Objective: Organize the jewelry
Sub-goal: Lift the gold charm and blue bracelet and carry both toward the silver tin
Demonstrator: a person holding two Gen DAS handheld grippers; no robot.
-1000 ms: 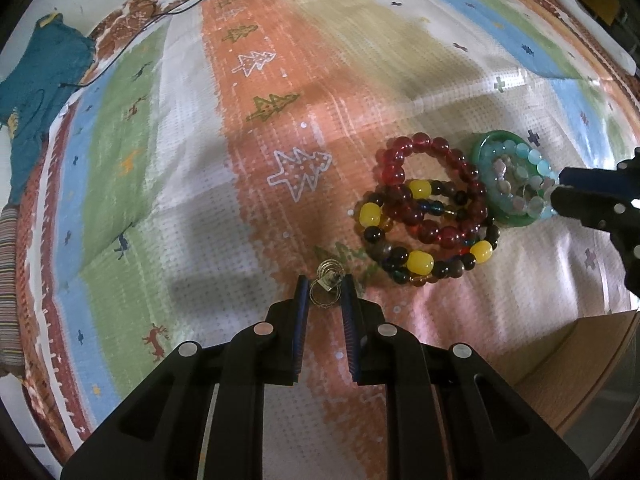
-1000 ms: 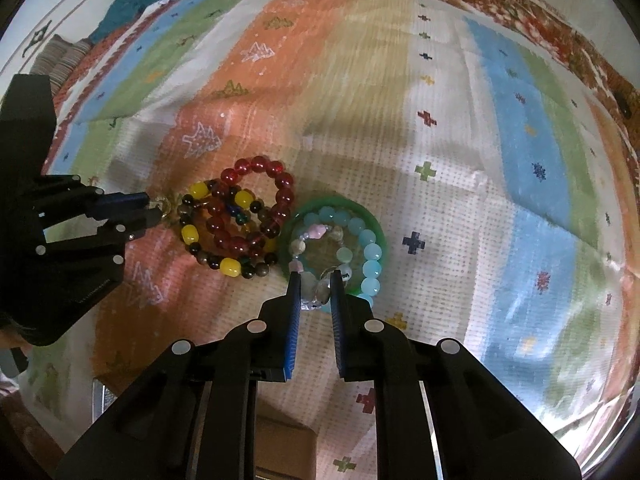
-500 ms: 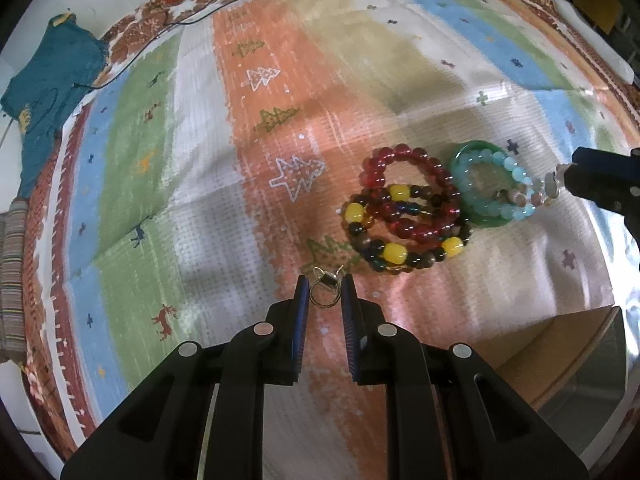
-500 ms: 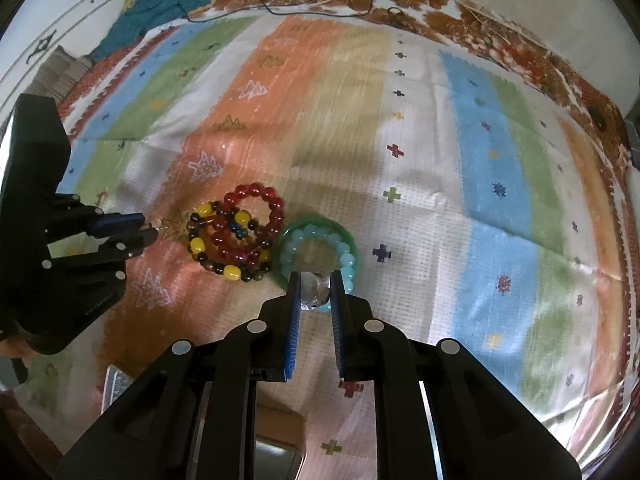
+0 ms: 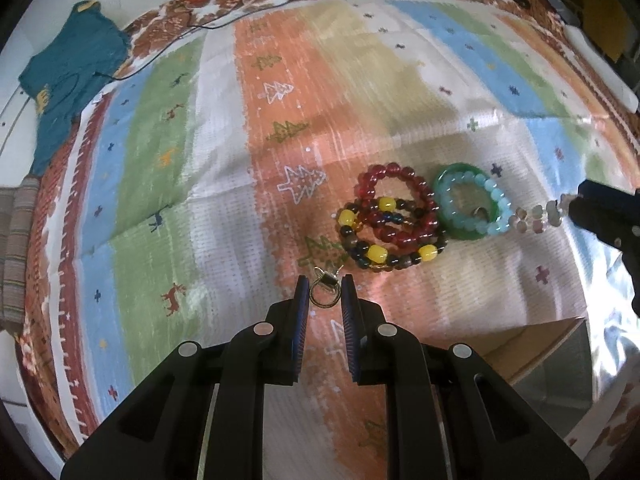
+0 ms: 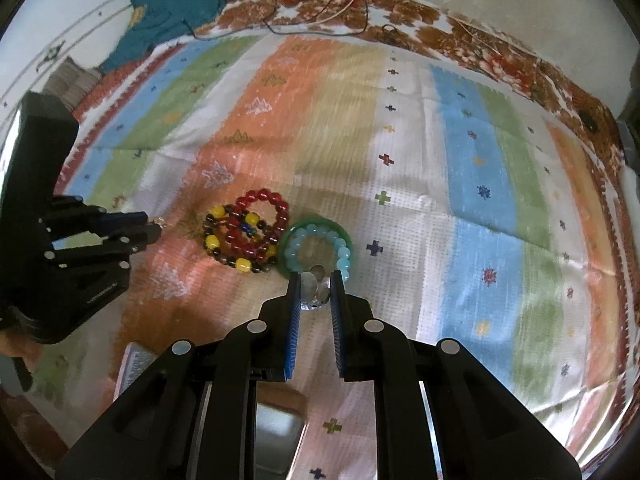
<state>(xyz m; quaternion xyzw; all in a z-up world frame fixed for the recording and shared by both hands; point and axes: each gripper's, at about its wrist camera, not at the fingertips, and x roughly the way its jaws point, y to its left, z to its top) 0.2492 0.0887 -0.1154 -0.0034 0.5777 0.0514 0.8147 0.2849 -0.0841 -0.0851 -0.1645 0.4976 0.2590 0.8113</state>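
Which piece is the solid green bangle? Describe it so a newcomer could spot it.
On the striped cloth, find the cluster of bracelets. The green bangle lies at its right end, beside the red bead bracelet. It alone is one smooth solid ring, with pale blue beads lying on it.

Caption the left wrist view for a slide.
Left gripper jaws shut on a small metal ring beside beaded bracelets on a striped cloth.

Cloth (image 5: 224,208): orange, green, blue, white, tan stripes; tree, deer, cross motifs; brown floral border. Red bead bracelet (image 5: 394,174). Dark bead bracelet (image 5: 376,254) with yellow beads. Green bangle (image 5: 460,170); aqua bead bracelet (image 5: 494,194) on it. Teal garment (image 5: 68,80). Fingers (image 5: 301,312): black, blue pads.
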